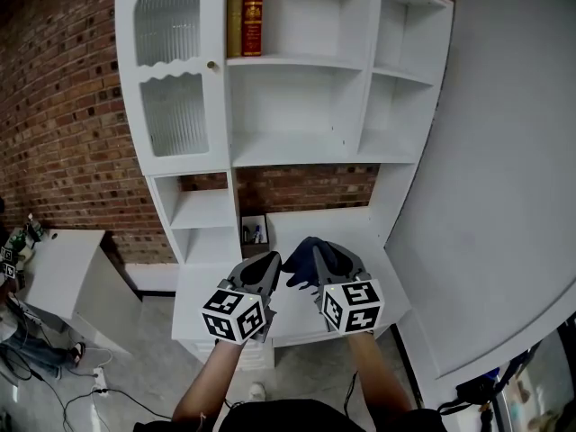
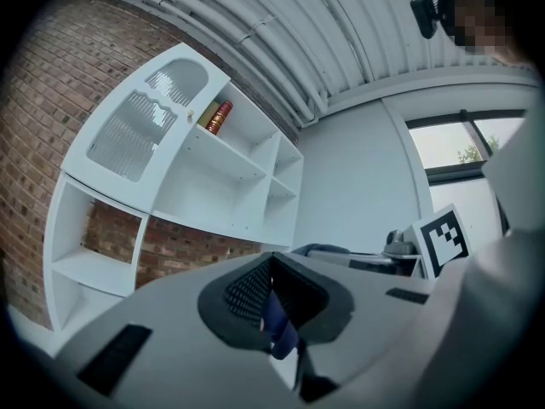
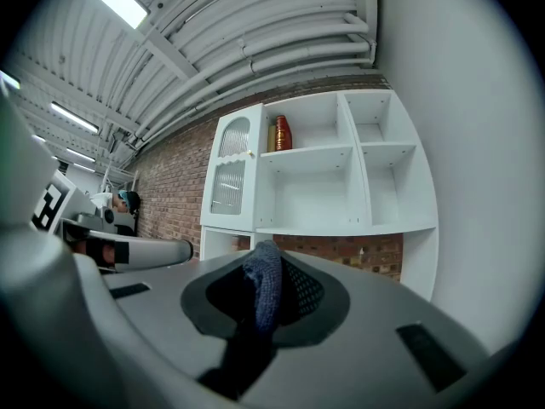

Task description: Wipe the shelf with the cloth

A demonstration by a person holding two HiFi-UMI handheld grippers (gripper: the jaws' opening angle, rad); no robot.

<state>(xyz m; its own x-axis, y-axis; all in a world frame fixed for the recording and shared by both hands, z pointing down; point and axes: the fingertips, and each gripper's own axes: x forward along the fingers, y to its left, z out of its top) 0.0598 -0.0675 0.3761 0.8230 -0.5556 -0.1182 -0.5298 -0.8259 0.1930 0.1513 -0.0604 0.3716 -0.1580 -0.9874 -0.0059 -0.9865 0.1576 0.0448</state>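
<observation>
The white shelf unit [image 1: 297, 147] stands against a brick wall ahead of me. Both grippers are held close together low in front of it, above its desk-height lower surface [image 1: 360, 228]. A dark blue cloth [image 1: 304, 261] is stretched between them. My left gripper [image 1: 268, 266] is shut on one corner of it, a small blue fold [image 2: 279, 326] showing between its jaws. My right gripper [image 1: 317, 261] is shut on the other side, where a thick bunch of the cloth [image 3: 262, 279] stands up between its jaws. Neither gripper touches the shelf.
Two books [image 1: 253, 12] stand on the top shelf beside a glazed cabinet door [image 1: 171, 70]. A small cubby [image 1: 254, 232] holds little bottles. A white wall [image 1: 504, 196] closes the right side. A white table [image 1: 54, 268] and floor cables [image 1: 54, 376] lie at the left.
</observation>
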